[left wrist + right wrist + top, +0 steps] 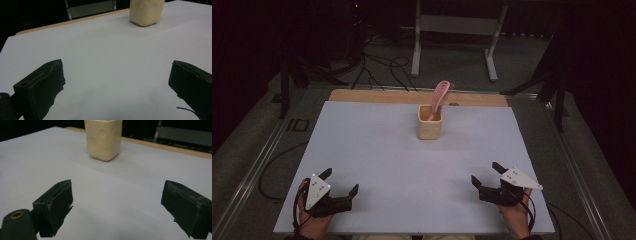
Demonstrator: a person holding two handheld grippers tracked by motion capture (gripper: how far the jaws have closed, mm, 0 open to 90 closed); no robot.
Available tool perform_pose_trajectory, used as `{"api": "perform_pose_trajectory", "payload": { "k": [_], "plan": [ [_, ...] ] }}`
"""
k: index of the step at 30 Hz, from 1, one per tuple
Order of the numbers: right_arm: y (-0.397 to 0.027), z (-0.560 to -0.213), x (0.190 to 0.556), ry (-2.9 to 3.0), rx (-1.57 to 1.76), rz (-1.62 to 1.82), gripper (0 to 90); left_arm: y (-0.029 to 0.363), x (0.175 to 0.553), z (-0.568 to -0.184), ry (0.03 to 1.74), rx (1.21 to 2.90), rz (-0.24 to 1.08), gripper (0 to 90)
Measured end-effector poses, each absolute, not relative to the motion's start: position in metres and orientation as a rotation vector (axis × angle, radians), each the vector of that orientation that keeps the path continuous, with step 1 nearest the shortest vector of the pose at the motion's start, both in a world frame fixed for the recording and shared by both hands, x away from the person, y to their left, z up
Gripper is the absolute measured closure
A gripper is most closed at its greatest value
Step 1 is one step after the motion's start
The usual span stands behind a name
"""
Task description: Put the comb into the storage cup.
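- The left hand-held gripper sat near the front left corner of the table, with its two jaws spread wide apart and nothing between them.
- The right hand-held gripper sat near the front right corner, with its jaws wide apart too, and it held nothing.
- Both grippers pointed toward the middle of the table, and each was well apart from the cup.
- In the left gripper view, only bare white table lay between the jaws, and the bottom of the cup showed far off at the top.
- In the right gripper view, the cup stood farther up the table, ahead of the jaws and a bit to one side.
- The cream cup stood upright toward the back middle of the table.
- A pink scoop stood inside the cup, leaning, with its top sticking out over the rim.
- It looked like the job had not started yet, because nothing was touched.
- What was left, I think, was everything: reaching the cup, holding it, and taking hold of the pink scoop.
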State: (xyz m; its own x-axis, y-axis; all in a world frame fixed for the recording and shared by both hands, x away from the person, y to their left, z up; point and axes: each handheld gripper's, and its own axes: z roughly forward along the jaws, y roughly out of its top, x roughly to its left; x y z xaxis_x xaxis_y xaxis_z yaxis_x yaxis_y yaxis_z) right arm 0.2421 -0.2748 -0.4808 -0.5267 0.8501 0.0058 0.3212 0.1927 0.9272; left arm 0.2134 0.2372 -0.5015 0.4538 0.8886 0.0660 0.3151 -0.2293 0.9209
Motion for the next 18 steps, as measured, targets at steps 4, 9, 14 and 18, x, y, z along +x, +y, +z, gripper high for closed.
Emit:
{"api": "perform_pose_trajectory", "payload": {
  "k": [4, 9, 14, 18],
  "plan": [
    [-0.280, -0.482, 0.235, 1.882, 1.095, 1.343, 10.0, 0.238, 0.213, -0.500, 1.024, 1.755, 0.781, 0.6],
    [-0.282, -0.488, 0.232, 1.869, 1.099, 1.312, 10.0, 0.239, 0.213, -0.499, 1.032, 1.747, 0.792, 0.5],
    [-0.284, -0.490, 0.233, 1.867, 1.120, 1.308, 10.0, 0.239, 0.214, -0.500, 1.039, 1.742, 0.797, 0.4],
    [-0.283, -0.492, 0.233, 1.877, 1.124, 1.298, 10.0, 0.238, 0.215, -0.501, 1.053, 1.750, 0.807, 0.4]
  ]
}}
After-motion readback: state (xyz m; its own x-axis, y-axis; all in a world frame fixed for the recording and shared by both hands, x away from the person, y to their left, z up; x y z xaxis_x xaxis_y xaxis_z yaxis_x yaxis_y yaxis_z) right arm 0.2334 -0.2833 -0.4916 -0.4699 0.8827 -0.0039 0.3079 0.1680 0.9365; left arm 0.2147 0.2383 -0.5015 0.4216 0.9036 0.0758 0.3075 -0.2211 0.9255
